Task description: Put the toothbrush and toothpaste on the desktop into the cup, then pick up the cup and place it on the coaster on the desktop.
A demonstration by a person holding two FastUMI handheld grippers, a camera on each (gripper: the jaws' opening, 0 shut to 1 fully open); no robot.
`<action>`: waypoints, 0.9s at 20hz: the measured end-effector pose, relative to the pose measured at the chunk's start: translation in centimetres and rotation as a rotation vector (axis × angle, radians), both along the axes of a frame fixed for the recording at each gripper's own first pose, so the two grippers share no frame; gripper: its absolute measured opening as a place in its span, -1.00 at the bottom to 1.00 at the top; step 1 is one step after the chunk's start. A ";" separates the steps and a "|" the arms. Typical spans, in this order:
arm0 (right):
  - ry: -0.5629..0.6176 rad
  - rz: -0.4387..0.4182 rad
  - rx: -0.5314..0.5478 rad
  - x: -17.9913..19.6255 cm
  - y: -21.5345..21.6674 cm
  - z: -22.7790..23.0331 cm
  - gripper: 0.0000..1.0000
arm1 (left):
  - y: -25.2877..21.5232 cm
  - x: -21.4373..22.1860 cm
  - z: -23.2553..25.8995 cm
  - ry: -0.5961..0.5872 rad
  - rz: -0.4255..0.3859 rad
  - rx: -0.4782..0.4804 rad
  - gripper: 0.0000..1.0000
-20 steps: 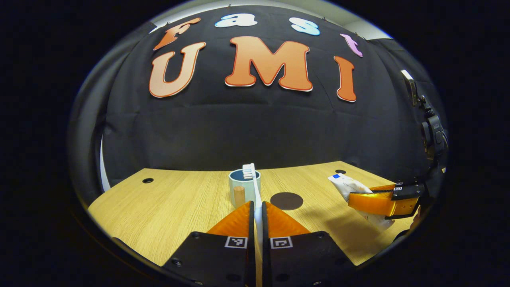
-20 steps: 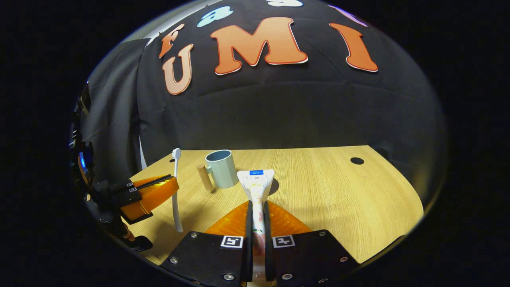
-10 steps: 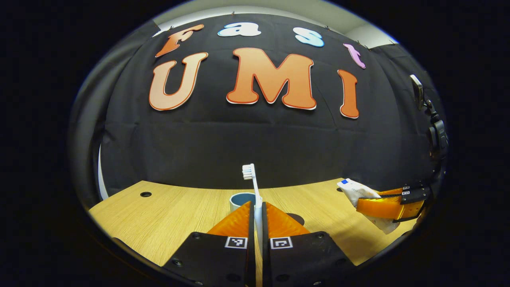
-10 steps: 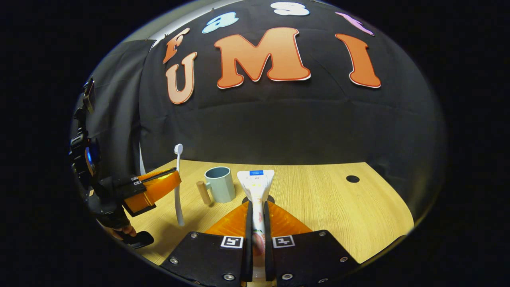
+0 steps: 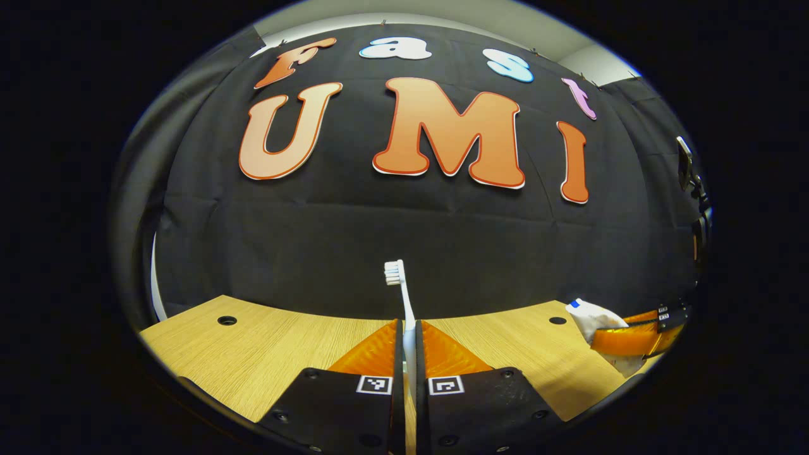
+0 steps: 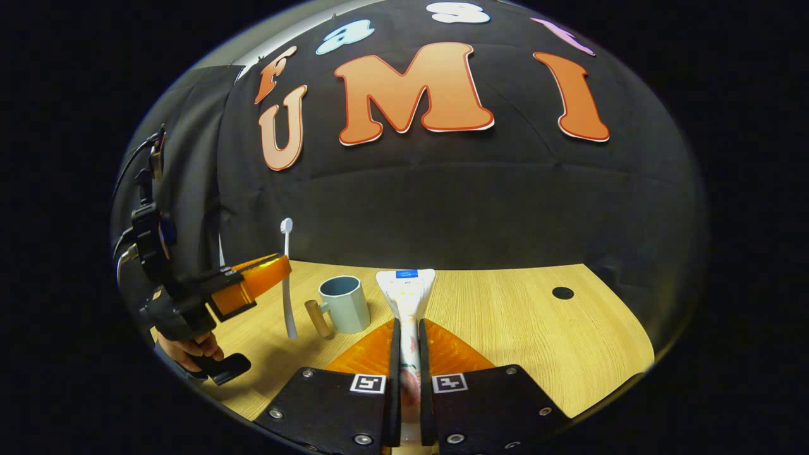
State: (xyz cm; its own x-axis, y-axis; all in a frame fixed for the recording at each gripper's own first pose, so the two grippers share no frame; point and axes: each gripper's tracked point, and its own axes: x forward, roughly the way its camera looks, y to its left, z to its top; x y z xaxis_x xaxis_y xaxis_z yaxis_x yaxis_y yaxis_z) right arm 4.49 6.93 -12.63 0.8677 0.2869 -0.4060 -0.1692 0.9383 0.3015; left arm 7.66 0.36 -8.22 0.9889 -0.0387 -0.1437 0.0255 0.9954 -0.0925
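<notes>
Desktop [image 6: 505, 316] with cup [image 6: 344, 304], inside unseen.

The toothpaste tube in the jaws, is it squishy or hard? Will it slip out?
Probably squishy: the toothpaste tube looks pinched thin where the right gripper clamps it, and fans out wide above. It likely won't slip, since its flat body sits deep between both fingers. It seems light, as it stands upright from that one pinch without drooping.

black gripper [image 6: 407, 354] plates with silver screws; square black-and-white marker tags; cables on the far gripper [image 6: 253, 287]
</notes>
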 end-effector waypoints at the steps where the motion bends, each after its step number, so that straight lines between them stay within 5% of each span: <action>1: 0.000 0.000 -0.002 0.4 0.0 -0.1 -0.75 | 0.3 0.8 0.4 -0.010 0.004 -0.004 -0.87; 8: -0.011 -0.016 -0.029 2.1 -0.9 -0.4 -0.75 | 1.6 5.1 3.5 -0.102 0.031 -0.054 -0.88; 18: -0.120 -0.017 -0.017 4.9 -0.7 3.2 -0.75 | 1.9 10.1 1.0 -0.082 0.045 -0.027 -0.88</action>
